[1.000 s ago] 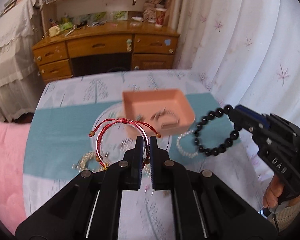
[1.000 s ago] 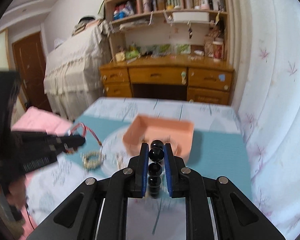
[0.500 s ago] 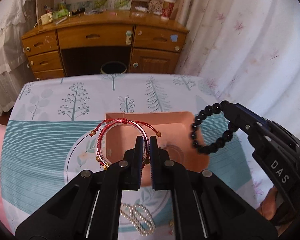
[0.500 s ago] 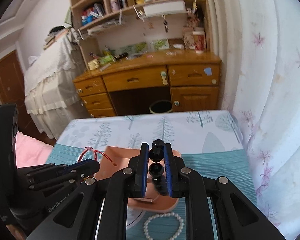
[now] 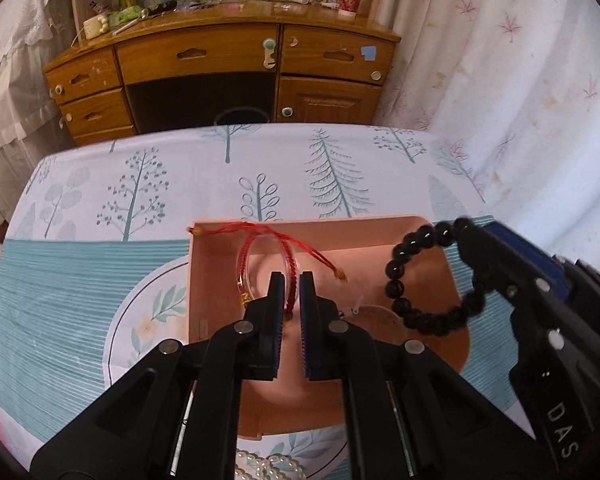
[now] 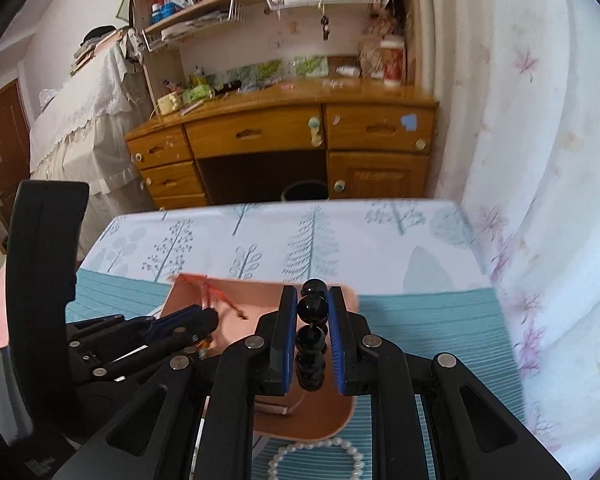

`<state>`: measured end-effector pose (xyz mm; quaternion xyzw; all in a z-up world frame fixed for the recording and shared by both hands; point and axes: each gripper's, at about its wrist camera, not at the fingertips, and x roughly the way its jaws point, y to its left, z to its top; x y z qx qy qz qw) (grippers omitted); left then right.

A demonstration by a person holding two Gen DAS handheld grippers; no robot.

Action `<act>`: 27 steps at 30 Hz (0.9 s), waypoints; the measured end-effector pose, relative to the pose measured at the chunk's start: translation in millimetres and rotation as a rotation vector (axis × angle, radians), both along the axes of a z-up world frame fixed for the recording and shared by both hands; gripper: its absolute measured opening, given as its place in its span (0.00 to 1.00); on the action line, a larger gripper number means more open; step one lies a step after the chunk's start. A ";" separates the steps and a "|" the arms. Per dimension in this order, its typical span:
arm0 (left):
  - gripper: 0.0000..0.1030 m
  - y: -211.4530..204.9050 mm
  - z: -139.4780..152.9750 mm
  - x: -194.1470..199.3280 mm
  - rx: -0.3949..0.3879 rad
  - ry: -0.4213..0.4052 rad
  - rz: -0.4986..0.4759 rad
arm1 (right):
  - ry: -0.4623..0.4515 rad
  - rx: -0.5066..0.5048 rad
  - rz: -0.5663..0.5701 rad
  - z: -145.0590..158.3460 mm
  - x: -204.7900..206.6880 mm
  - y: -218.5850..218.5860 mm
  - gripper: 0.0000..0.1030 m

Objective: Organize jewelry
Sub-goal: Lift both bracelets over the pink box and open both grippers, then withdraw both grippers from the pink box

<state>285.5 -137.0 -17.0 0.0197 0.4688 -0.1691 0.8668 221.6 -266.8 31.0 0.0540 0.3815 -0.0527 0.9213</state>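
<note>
Both bracelets are being held over the pink tray [image 5: 380,232], which is sitting on the patterned tablecloth [image 5: 80,280].

The left gripper [image 5: 290,280] is being kept clamped on the red cord bracelet [image 5: 246,264], fingers nearly together. Its loop is being held out ahead of the fingertips over the tray's left half, with one knotted tail draped on the tray's far left corner.

The right gripper [image 6: 313,308] is being kept clamped on the black bead bracelet [image 6: 311,340], fingers stopped apart by a bead. Its loop is being hung below the fingertips, over the tray's right half.

Judgement: the drop turns on this, since each loop is already above tray floor and neither gripper is clearly nearer. A pearl bracelet [image 6: 316,460] is being left on the cloth, just outside the tray's near edge.
</note>
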 end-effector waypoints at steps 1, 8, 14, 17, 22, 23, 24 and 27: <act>0.05 1.4 -2.9 1.6 -0.005 0.019 0.001 | 0.014 0.015 0.000 -2.8 2.6 0.1 0.14; 0.08 14.9 -2.6 -12.2 -0.035 0.064 -0.034 | -0.018 0.112 0.032 -4.4 4.3 4.2 0.42; 0.20 33.4 15.0 -39.7 -0.024 0.023 -0.016 | -0.032 0.148 0.051 0.2 -12.3 7.6 0.42; 0.21 42.1 21.9 -57.4 -0.025 0.015 -0.012 | -0.019 0.156 0.054 -4.3 -27.5 8.7 0.42; 0.21 55.0 29.3 -88.4 -0.047 0.009 -0.007 | 0.013 0.175 0.069 -19.8 -60.1 9.4 0.42; 0.21 57.6 30.2 -94.7 -0.051 0.010 -0.004 | 0.019 0.175 0.073 -23.3 -66.8 9.5 0.42; 0.21 60.4 30.4 -100.1 -0.060 0.016 -0.001 | 0.027 0.169 0.074 -27.1 -73.4 10.8 0.42; 0.21 65.7 28.1 -113.8 -0.076 0.050 0.005 | 0.048 0.165 0.070 -35.4 -90.0 10.0 0.42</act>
